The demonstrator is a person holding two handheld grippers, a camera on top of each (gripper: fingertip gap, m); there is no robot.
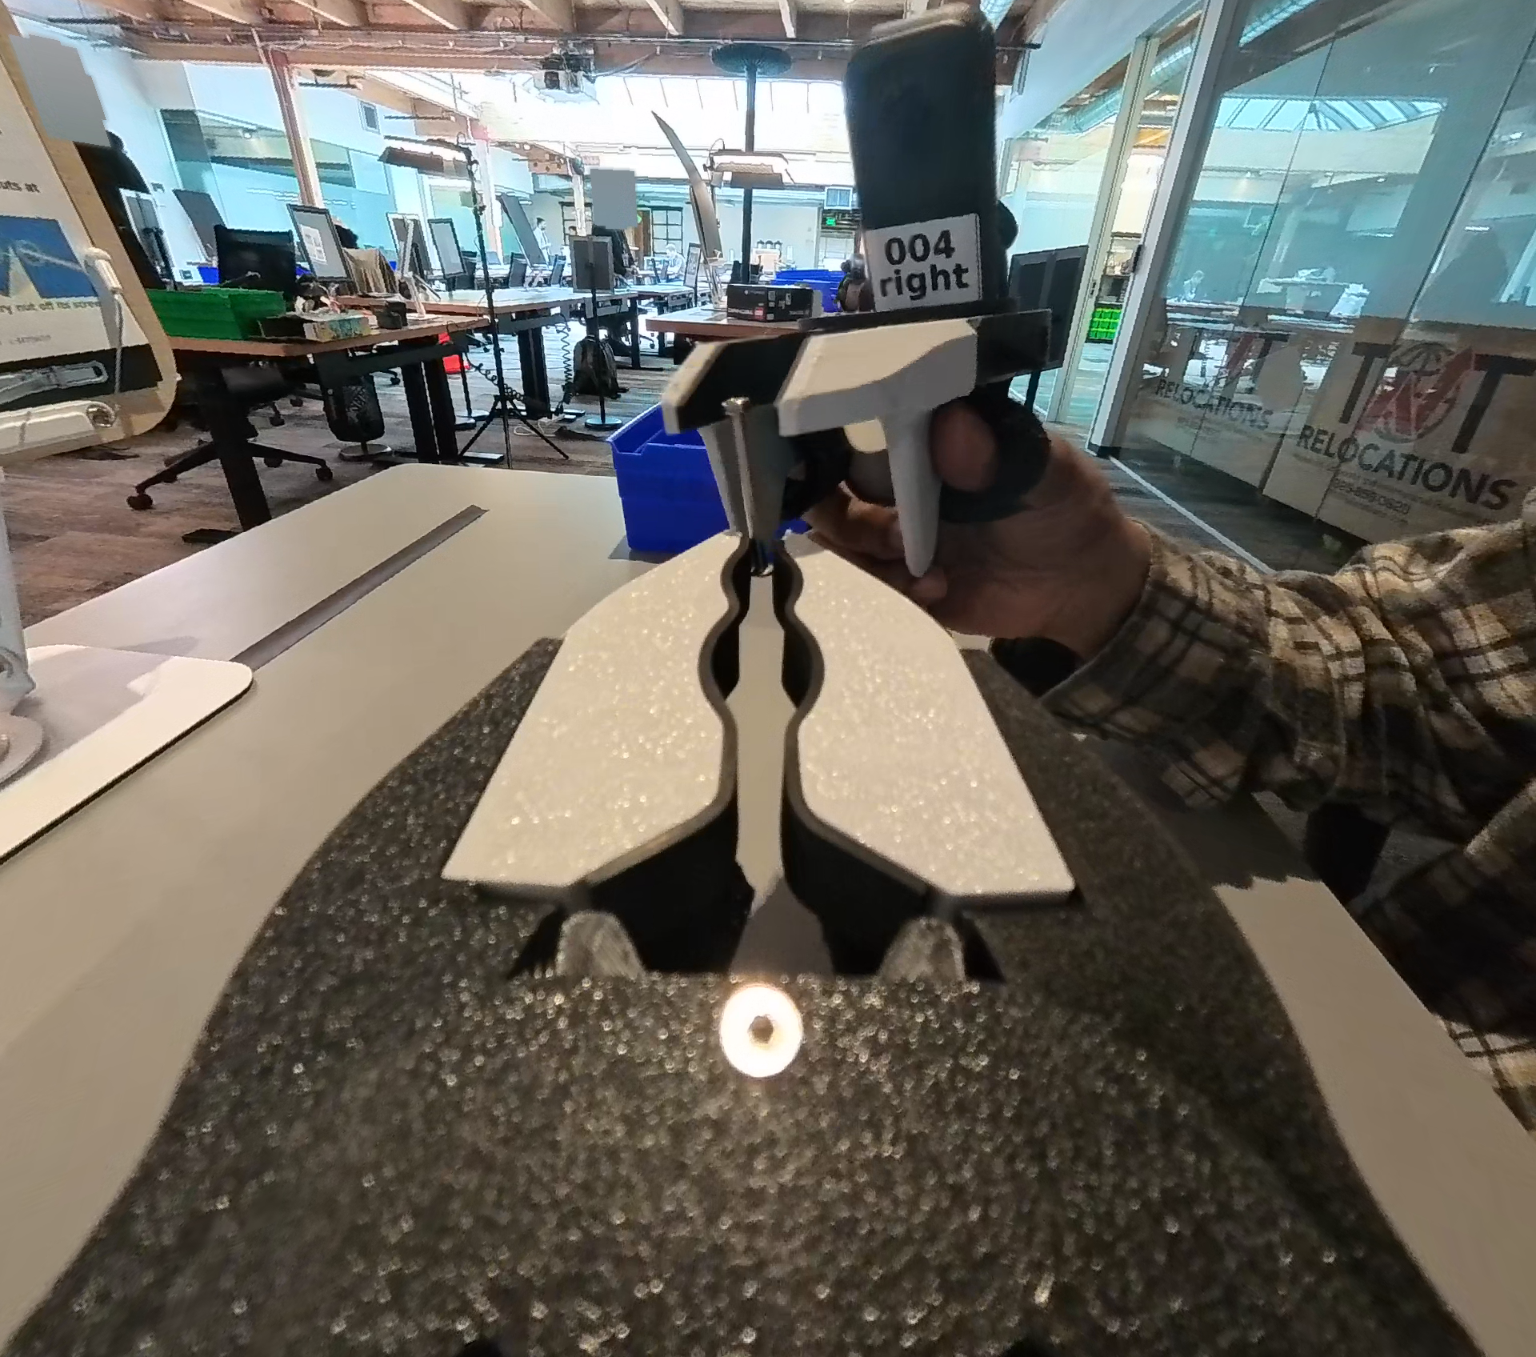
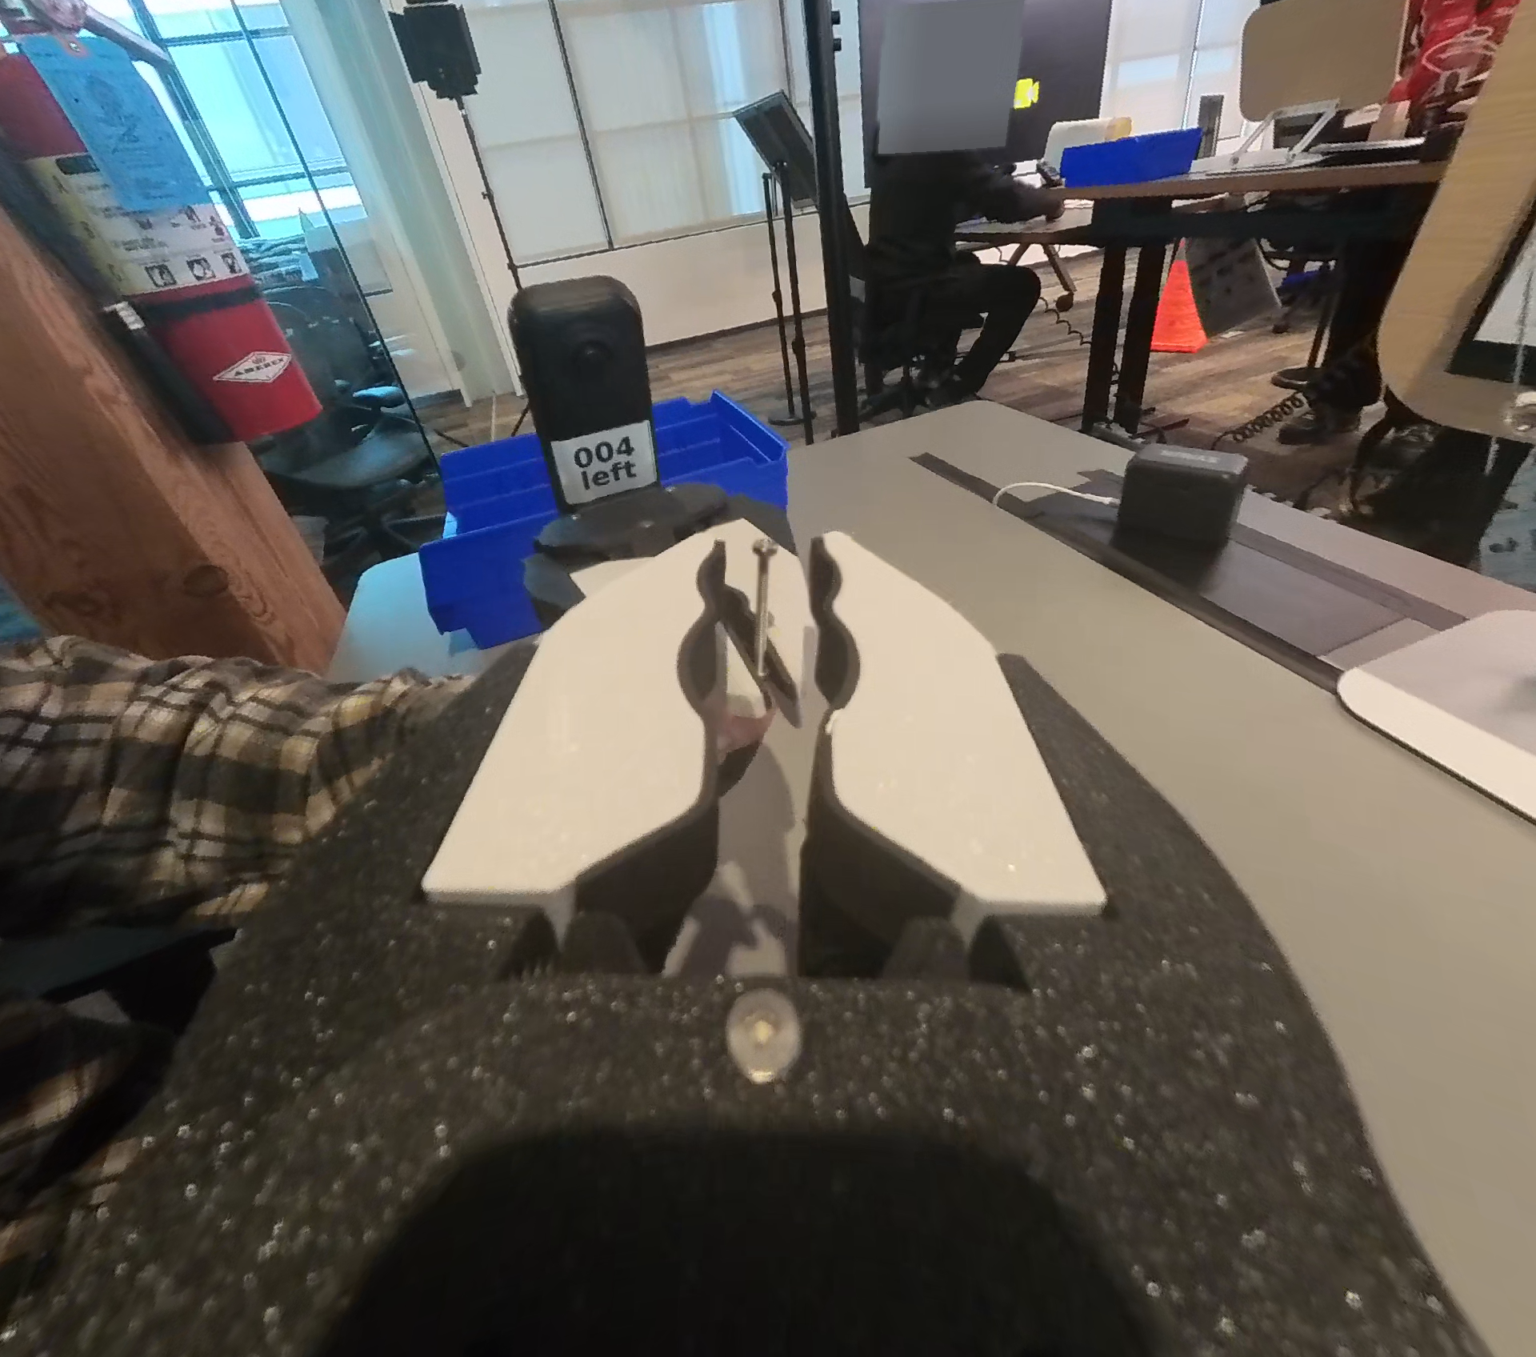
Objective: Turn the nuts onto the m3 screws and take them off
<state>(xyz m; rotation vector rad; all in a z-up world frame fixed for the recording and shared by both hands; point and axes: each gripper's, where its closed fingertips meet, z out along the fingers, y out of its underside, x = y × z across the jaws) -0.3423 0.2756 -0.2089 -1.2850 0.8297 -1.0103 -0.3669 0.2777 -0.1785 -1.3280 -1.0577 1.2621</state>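
Observation:
A thin silver screw [image 1: 742, 477] stands upright, head on top, above the grey table [image 1: 249, 694]. My left gripper [image 1: 760, 559] is shut on the screw's lower end; I cannot make out a nut at the dark spot between its tips. My right gripper [image 1: 738, 407], held by a hand [image 1: 1022, 552] in a plaid sleeve, sits level with the screw's upper part. In the right wrist view the screw [image 2: 760, 610] stands in the gap of my right gripper [image 2: 769, 556], which is open with room on both sides. The left gripper [image 2: 769, 685] comes in from below left.
A blue bin [image 1: 657, 477] sits at the table's far edge, also in the right wrist view [image 2: 715, 452]. A white flat base [image 2: 1454, 702] and a small dark box [image 2: 1180, 494] on a cable lie to the right. A wooden post with a fire extinguisher [image 2: 241, 353] stands left. Left and right tips are no more than a few centimetres apart.

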